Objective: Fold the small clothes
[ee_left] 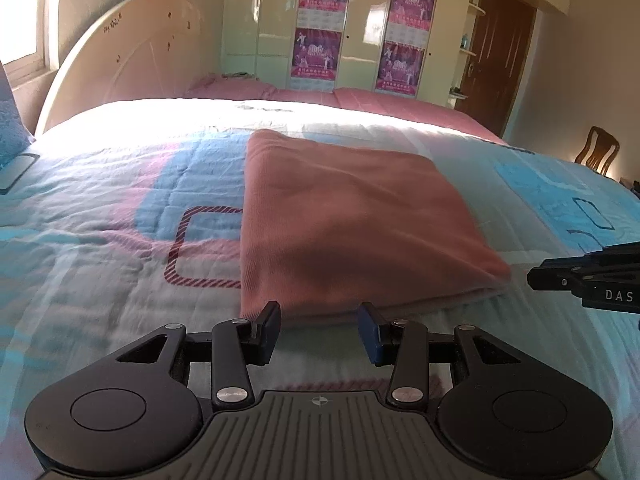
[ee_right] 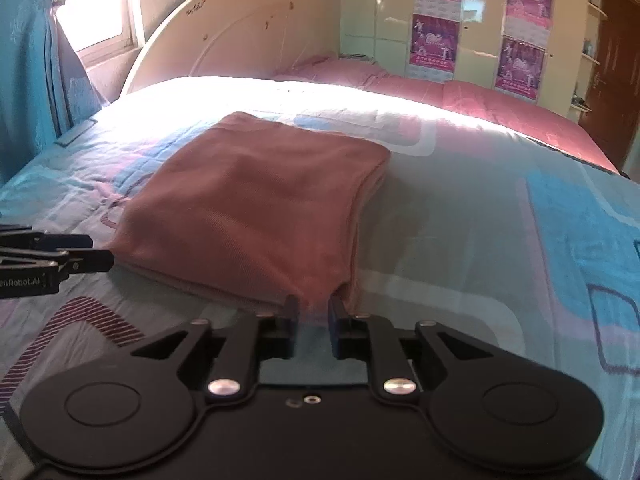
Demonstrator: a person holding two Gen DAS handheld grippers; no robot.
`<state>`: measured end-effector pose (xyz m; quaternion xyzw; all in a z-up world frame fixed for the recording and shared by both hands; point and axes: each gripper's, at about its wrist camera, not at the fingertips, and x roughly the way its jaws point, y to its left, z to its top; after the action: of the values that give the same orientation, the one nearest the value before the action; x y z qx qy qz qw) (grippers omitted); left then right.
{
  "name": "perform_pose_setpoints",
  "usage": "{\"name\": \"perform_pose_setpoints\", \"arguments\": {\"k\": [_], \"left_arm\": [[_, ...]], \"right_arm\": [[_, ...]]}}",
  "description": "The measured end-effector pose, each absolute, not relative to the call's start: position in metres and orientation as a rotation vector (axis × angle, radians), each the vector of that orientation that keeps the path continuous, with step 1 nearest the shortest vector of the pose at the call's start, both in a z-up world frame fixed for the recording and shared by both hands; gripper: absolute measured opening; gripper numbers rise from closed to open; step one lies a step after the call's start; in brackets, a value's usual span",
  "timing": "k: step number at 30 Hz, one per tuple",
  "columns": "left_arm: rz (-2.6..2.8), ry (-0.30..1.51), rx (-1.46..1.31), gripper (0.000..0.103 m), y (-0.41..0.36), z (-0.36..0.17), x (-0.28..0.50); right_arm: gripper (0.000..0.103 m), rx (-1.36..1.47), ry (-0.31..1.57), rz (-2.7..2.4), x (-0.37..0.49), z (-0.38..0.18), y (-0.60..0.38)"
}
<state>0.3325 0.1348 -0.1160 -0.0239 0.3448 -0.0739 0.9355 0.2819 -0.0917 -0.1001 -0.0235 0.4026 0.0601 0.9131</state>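
A folded salmon-pink garment (ee_left: 340,224) lies flat on the patterned bedspread (ee_left: 100,240); it also shows in the right wrist view (ee_right: 256,208). My left gripper (ee_left: 320,320) is open and empty, its fingertips just short of the garment's near edge. My right gripper (ee_right: 314,308) has its jaws narrowly apart at the garment's near right corner, where the cloth is blurred; nothing is clearly held. The right gripper also shows at the right edge of the left wrist view (ee_left: 534,278), and the left gripper at the left edge of the right wrist view (ee_right: 108,260).
The bedspread (ee_right: 480,240) covers a wide bed with a cream headboard (ee_left: 120,60) and pink pillows (ee_left: 360,100) at the far side. A wardrobe with posters (ee_left: 360,28), a wooden chair (ee_left: 596,152) and a blue curtain (ee_right: 32,80) surround the bed.
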Motion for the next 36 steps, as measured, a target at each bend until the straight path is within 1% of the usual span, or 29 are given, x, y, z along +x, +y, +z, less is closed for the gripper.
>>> {"name": "perform_pose_setpoints", "arguments": {"k": [1,2,3,4,6,7,8,24,28,36], "left_arm": [[-0.142,0.698,-0.051,0.067,0.133,-0.113,0.326],[-0.120,0.682,-0.049,0.087,0.132,-0.110,0.319],[-0.089,0.642,-0.041,0.103,0.130,-0.105,0.308],[-0.075,0.599,-0.030,0.103,0.129,-0.100,0.296],[-0.077,0.601,-0.029,0.103,0.126,-0.093,0.282],[-0.071,0.591,-0.033,0.103,0.126,-0.088,0.274],[-0.071,0.581,-0.035,0.103,0.125,-0.083,0.264],[-0.085,0.516,-0.016,0.103,0.100,-0.015,0.122],[-0.089,0.526,-0.047,0.103,0.100,-0.003,0.097],[-0.112,0.485,-0.036,0.103,0.094,0.014,0.067]], "right_arm": [[0.053,-0.041,0.825,0.114,0.277,-0.098,-0.093],[0.067,-0.033,0.816,0.103,0.271,-0.095,-0.094],[0.091,-0.030,0.794,0.086,0.263,-0.092,-0.096],[0.098,-0.033,0.770,0.066,0.255,-0.088,-0.096],[0.099,-0.040,0.762,0.046,0.240,-0.081,-0.099],[0.102,-0.038,0.765,0.029,0.232,-0.078,-0.101],[0.102,-0.034,0.763,0.017,0.224,-0.075,-0.103],[0.102,0.013,0.648,-0.038,0.088,-0.010,-0.093],[0.102,0.007,0.628,-0.046,0.064,0.003,-0.088],[0.102,0.021,0.592,-0.058,0.034,0.025,-0.089]]}}
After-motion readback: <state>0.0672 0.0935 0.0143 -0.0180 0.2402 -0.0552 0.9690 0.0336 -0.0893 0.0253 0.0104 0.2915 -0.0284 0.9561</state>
